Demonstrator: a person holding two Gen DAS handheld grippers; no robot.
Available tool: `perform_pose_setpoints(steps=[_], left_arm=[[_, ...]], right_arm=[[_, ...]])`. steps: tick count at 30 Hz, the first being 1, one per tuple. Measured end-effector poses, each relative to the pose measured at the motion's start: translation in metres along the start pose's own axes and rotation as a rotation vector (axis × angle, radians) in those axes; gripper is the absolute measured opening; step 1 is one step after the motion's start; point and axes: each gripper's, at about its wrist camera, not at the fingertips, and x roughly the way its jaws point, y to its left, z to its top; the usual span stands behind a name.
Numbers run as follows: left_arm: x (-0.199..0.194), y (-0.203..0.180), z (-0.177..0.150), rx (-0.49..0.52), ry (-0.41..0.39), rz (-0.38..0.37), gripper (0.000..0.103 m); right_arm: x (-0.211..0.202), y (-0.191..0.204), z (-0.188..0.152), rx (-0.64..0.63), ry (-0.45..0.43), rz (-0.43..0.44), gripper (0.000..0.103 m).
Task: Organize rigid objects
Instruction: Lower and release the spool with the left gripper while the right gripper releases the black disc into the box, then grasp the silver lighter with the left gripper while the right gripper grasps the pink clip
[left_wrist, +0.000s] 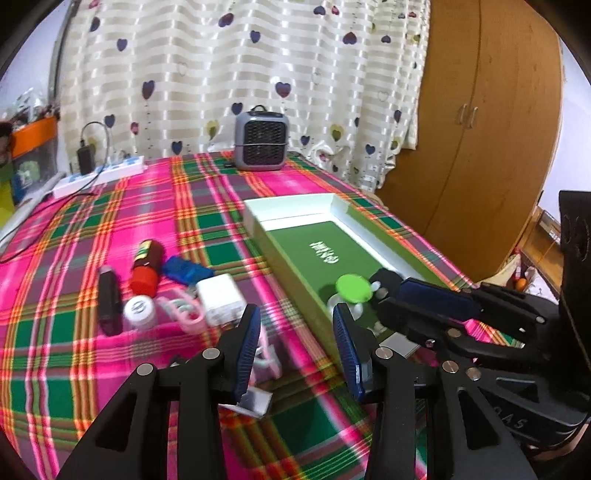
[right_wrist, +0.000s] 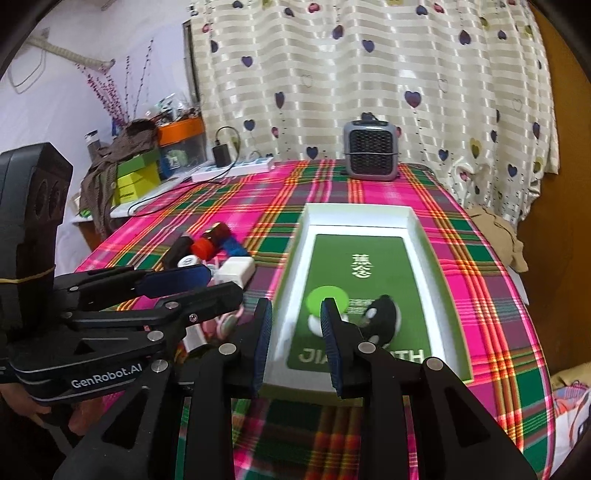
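Here, from left to right, I see the plaid tablecloth (left_wrist: 110, 369) carrying a loose cluster of small objects on its left half. The cluster comprises a black stick-shaped item (left_wrist: 109, 304) lying flat, a brown bottle with a red cap (left_wrist: 146, 266) on its side, a white-capped bottle (left_wrist: 140, 313) near it, a blue card-like piece (left_wrist: 183, 268), a white adapter block (left_wrist: 220, 297) and a pink clip (left_wrist: 183, 311) touching the adapter's near-left edge.

My left gripper (left_wrist: 295, 352) hovers over the cloth between the cluster and the box; its blue pads stand well apart and nothing is between them. A small white tag (left_wrist: 251, 402) lies on the cloth below its left finger.

To the right lies the open white box (right_wrist: 417, 225), its floor green with white lettering. At its near end rest a bottle with a green cap (right_wrist: 327, 300) and a black and white object (right_wrist: 384, 314), side by side.

My right gripper (right_wrist: 295, 345) hangs over the near-left corner of the box; its jaws are partly open and hold nothing, the green-capped bottle showing just beyond the right pad.

At the far edge stand a power strip (left_wrist: 99, 175), far left, and a small grey fan heater (left_wrist: 262, 138), centre, before the curtain (left_wrist: 240, 66).
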Motion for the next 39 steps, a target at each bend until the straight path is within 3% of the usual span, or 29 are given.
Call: perform_pose_setpoints(steps=[16, 24, 33, 39], left_arm=[[-0.004, 0.032, -0.034, -0.064, 0.059, 0.112, 0.041], [0.007, 0.028, -0.031, -0.073, 0.077, 0.165, 0.044], [0.018, 0.024, -0.028, -0.051, 0.096, 0.276, 0.049], [0.016, 0.047, -0.035, -0.101, 0.142, 0.303, 0.048]], right_arm=[[0.002, 0.027, -0.006, -0.052, 0.015, 0.040, 0.028], [0.003, 0.032, -0.005, -0.065, 0.019, 0.046, 0.028], [0.004, 0.036, -0.005, -0.075, 0.022, 0.054, 0.028], [0.004, 0.039, -0.003, -0.083, 0.019, 0.060, 0.028]])
